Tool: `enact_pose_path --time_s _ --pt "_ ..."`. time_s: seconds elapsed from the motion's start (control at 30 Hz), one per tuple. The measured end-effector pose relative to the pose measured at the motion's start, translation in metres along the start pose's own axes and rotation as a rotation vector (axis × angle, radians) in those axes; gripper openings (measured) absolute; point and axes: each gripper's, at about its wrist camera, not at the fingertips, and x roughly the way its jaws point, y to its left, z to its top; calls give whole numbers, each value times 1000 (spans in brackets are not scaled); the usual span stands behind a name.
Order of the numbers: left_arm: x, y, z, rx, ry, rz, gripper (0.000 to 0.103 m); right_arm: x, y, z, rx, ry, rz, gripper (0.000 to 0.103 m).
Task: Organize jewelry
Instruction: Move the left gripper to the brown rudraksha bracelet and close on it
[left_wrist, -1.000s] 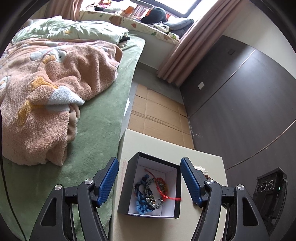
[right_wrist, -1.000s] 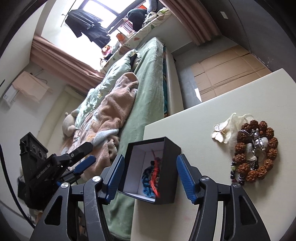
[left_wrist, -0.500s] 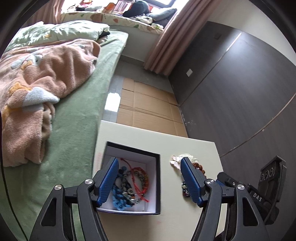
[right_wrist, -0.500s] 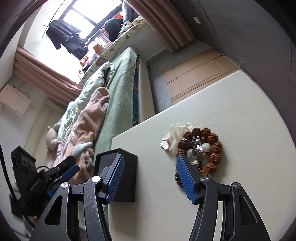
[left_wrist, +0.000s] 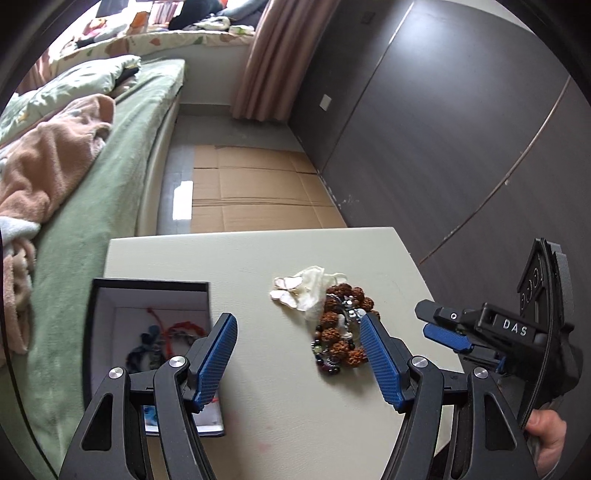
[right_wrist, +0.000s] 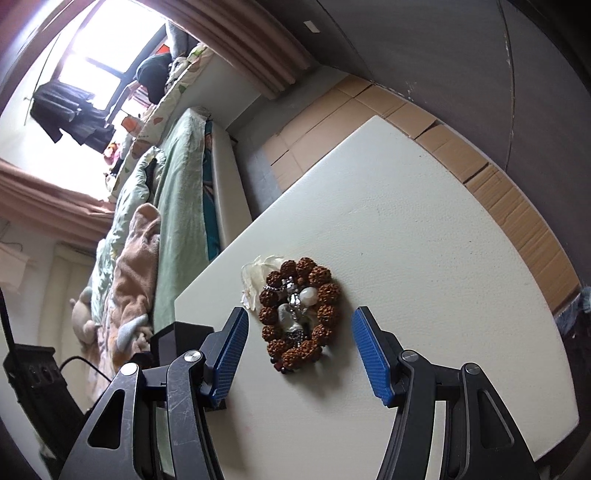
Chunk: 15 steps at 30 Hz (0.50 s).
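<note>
1. Left wrist view: a cream table (left_wrist: 258, 258) is shown beside a green-covered bed (left_wrist: 92, 184), with flattened cardboard (left_wrist: 251, 188) on the floor and a dark wall panel (left_wrist: 443, 129) behind.
2. An open black box (left_wrist: 110, 295) holding red and blue bracelets (left_wrist: 166, 339) sits at the table's left edge; a brown bead bracelet (left_wrist: 336, 332) lies on a small jewelry pile, well apart from the box.
3. The left gripper (left_wrist: 297, 354) is held spread and empty above the table. Earlier it framed the box; the view is now shifted toward the pile.
4. Right wrist view: the right gripper (right_wrist: 299, 354) is spread, angled down, with the bead bracelet (right_wrist: 299, 314) framed between its fingers, untouched. Earlier the box was framed.
</note>
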Motion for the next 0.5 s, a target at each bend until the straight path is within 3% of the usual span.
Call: enact_pose_path --time_s 0.2,0.5 --pt "22 -18 -1 35 28 -7 69 -5 -13 12 48 -11 3 60" --pt "60 -38 -9 85 106 1 58 -7 -19 22 74 -11 21 60"
